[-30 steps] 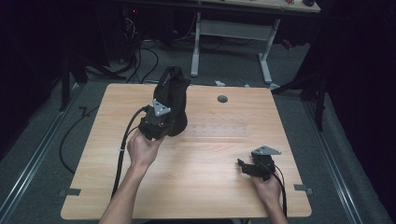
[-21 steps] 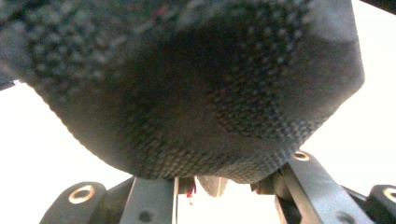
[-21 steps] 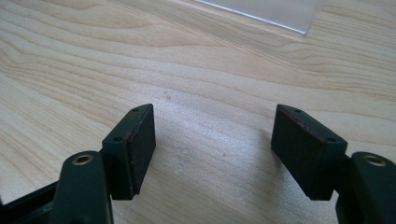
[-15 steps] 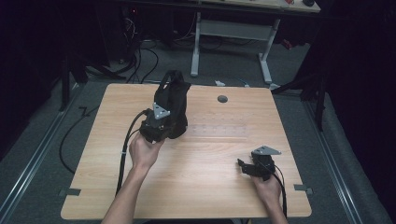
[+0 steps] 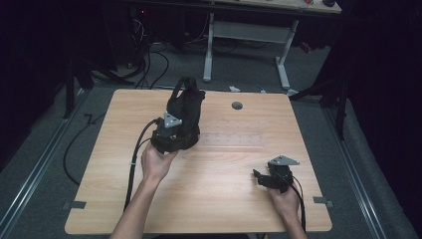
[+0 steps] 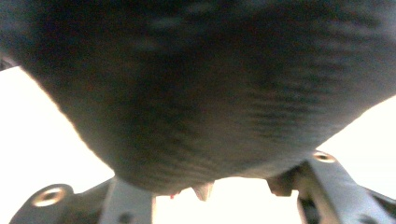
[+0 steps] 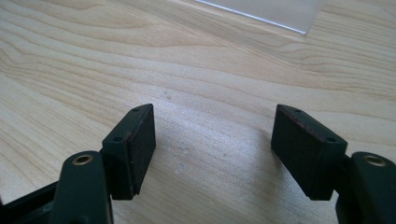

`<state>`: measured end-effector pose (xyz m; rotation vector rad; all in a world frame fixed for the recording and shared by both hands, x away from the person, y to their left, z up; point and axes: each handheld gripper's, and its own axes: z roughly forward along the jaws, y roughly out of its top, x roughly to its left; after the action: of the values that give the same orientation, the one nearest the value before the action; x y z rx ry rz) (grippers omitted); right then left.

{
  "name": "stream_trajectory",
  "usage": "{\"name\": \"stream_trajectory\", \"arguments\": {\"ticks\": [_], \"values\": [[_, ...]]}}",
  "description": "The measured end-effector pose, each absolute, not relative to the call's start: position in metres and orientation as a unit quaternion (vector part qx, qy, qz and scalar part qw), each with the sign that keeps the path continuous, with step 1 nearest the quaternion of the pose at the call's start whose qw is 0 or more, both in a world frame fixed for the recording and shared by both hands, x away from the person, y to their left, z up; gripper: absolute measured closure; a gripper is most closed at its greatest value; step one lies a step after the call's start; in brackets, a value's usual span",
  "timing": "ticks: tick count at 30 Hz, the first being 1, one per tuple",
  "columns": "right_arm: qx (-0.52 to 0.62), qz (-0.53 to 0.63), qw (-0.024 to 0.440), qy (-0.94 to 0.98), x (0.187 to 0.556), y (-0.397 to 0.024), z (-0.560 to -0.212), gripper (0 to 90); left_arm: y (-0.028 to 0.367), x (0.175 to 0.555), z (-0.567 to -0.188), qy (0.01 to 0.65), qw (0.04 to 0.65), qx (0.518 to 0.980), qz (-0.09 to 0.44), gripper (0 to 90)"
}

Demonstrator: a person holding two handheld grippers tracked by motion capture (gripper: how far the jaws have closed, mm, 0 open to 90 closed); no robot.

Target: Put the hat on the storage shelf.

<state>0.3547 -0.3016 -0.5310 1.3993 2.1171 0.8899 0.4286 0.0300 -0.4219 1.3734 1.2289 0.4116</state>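
Left hand-held gripper (image 5: 175, 130) jaws just opening against dark black fabric bag (image 5: 185, 107); right hand-held gripper (image 5: 263, 178) jaws apart, empty, low over light wooden desk (image 5: 224, 164).

Wooden table (image 5: 219, 199), pale grain, with a round grey grommet (image 5: 237, 105) near the far edge and a clear sheet (image 5: 231, 140) lying flat at mid-table. Behind it, a white desk frame (image 5: 249, 35); black cables (image 5: 149, 59) on grey floor.
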Motion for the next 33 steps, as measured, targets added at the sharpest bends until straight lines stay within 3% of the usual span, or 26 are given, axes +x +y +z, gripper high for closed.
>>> {"name": "stream_trajectory", "arguments": {"ticks": [3,7,19,24,33], "values": [[0.507,0.323,0.224,0.768,0.355,-0.301,-0.531,30.9,0.029,0.43,-0.424,0.528,0.589,0.588,0.171,46.4],[0.506,0.323,0.224,0.768,0.355,-0.301,-0.531,30.9,0.029,0.43,-0.427,0.532,0.6,0.572,0.173,25.7],[0.507,0.323,0.224,0.767,0.355,-0.301,-0.531,30.9,0.039,0.43,-0.435,0.542,0.616,0.554,0.143,7.0],[0.507,0.323,0.224,0.767,0.355,-0.301,-0.531,30.9,0.042,0.429,-0.441,0.54,0.625,0.545,0.141,3.4],[0.508,0.323,0.223,0.767,0.355,-0.301,-0.531,31.0,0.042,0.43,-0.455,0.548,0.625,0.533,0.155,4.8]]}}
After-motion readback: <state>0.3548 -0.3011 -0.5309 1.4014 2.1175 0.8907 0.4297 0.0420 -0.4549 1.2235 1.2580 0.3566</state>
